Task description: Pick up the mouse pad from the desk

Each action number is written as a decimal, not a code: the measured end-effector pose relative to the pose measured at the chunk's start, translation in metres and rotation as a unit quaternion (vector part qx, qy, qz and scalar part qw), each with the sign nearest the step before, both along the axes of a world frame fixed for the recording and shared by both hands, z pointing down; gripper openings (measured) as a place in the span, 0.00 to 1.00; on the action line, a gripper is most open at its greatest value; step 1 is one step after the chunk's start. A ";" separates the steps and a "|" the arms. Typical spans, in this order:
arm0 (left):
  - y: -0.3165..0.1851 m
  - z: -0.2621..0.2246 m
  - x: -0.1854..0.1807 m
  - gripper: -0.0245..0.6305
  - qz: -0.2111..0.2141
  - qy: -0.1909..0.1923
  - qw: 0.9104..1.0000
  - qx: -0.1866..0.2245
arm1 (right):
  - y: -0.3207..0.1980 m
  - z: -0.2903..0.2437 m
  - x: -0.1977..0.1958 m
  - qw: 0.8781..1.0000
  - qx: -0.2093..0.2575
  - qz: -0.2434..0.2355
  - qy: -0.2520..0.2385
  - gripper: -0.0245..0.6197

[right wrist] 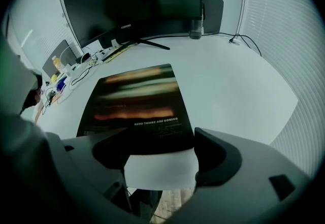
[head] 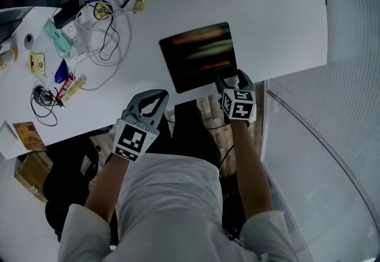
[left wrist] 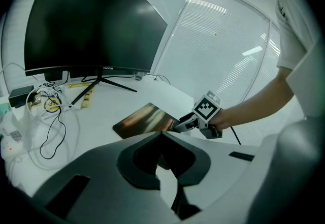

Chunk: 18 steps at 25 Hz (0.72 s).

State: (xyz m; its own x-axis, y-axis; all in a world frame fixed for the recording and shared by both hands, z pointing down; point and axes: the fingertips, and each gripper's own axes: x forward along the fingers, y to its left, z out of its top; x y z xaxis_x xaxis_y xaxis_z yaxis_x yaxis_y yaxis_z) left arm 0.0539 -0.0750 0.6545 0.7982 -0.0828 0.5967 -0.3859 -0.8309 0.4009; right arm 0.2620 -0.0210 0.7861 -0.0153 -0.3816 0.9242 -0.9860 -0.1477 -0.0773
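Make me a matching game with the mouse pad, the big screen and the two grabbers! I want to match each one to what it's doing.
Things:
1. mouse pad
2. monitor
3. left gripper
4. right gripper

What it's doing:
A. jaws wide open
B. lying flat on the desk
C. jaws together, holding nothing
D. standing at the back of the desk

Pairs: 1-B, 2-D, 3-C, 4-A
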 end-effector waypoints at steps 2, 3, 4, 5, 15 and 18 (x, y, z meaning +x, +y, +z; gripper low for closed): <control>0.000 0.000 0.000 0.06 -0.003 0.000 1.000 0.001 | 0.000 0.000 0.000 1.000 -0.003 -0.004 0.001 0.58; 0.000 -0.001 0.000 0.06 -0.004 0.000 1.000 0.001 | -0.001 0.000 -0.001 1.000 -0.005 -0.006 0.004 0.58; 0.001 -0.001 -0.001 0.06 -0.005 0.000 1.000 0.002 | -0.001 -0.001 -0.001 1.000 -0.006 -0.008 0.007 0.58; 0.001 -0.002 -0.001 0.06 -0.007 0.000 1.000 0.003 | -0.001 -0.001 -0.001 1.000 -0.007 -0.010 0.011 0.58; 0.007 -0.003 -0.007 0.06 -0.020 -0.003 1.000 0.005 | -0.009 -0.008 -0.032 0.997 0.007 -0.069 0.041 0.26; 0.007 -0.004 -0.009 0.06 -0.025 -0.003 1.000 0.006 | -0.003 -0.006 -0.023 0.999 0.011 -0.040 0.026 0.45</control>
State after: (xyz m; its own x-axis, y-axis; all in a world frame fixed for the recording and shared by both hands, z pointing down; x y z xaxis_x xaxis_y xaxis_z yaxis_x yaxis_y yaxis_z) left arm 0.0453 -0.0681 0.6507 0.7888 -0.1295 0.6009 -0.4294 -0.8155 0.3880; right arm 0.2393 -0.0242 0.7799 0.0017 -0.4019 0.9157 -0.9974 -0.0663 -0.0273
